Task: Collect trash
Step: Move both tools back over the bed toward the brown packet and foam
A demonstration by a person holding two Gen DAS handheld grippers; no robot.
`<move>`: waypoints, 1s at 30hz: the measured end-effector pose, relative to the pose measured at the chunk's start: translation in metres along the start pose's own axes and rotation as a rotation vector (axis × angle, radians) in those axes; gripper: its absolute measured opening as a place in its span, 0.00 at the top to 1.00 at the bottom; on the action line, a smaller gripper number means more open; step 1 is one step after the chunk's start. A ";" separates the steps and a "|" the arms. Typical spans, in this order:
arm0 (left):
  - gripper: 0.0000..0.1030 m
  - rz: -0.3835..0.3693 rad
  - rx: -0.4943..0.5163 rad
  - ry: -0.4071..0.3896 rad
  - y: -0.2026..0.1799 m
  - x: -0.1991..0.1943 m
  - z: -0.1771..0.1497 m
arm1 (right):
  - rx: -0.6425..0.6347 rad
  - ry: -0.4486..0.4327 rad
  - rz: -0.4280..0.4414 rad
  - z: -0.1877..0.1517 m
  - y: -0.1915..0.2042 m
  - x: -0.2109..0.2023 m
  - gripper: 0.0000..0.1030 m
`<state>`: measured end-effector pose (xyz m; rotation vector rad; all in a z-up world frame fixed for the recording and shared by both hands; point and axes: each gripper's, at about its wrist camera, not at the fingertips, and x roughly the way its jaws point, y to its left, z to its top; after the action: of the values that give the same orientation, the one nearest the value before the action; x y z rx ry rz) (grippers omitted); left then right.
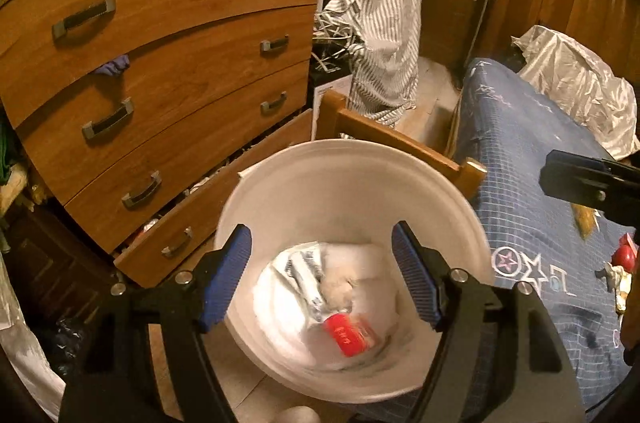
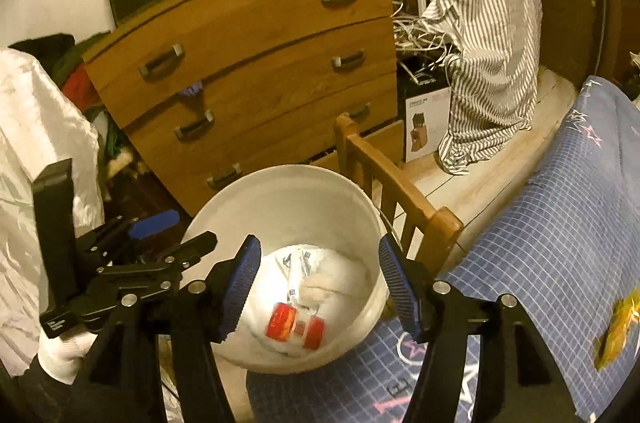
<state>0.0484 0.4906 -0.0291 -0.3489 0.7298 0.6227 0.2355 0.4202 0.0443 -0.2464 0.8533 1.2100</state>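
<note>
A white bucket (image 1: 280, 159) stands on the floor between a chest of drawers and the bed. It holds white paper and plastic and a blurred red wrapper (image 1: 348, 335). My left gripper (image 1: 322, 235) hangs open above the bucket's mouth with nothing between its blue pads. In the right wrist view the bucket (image 2: 240, 191) shows two red pieces (image 2: 282, 321) on the white trash. My right gripper (image 2: 319, 247) is open over the bucket, its jaws empty. The left gripper (image 2: 176, 235) is beside it on the left.
A wooden chest of drawers (image 1: 172, 71) has its bottom drawer pulled out next to the bucket. A wooden bed end (image 2: 400, 191) borders the blue bed cover (image 2: 560, 223). On the cover lie a yellow wrapper (image 2: 618, 327) and a red item (image 1: 624, 255). A striped cloth (image 2: 488, 43) hangs behind.
</note>
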 end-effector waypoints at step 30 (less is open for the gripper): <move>0.33 -0.582 0.536 0.244 -0.397 -0.007 -0.179 | 0.904 -0.339 -0.450 -0.477 -0.252 -0.364 0.35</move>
<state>0.2055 0.0944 -0.1160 -0.1243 0.9439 -0.1766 0.2139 -0.2157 -0.0924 0.4710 0.9005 0.3527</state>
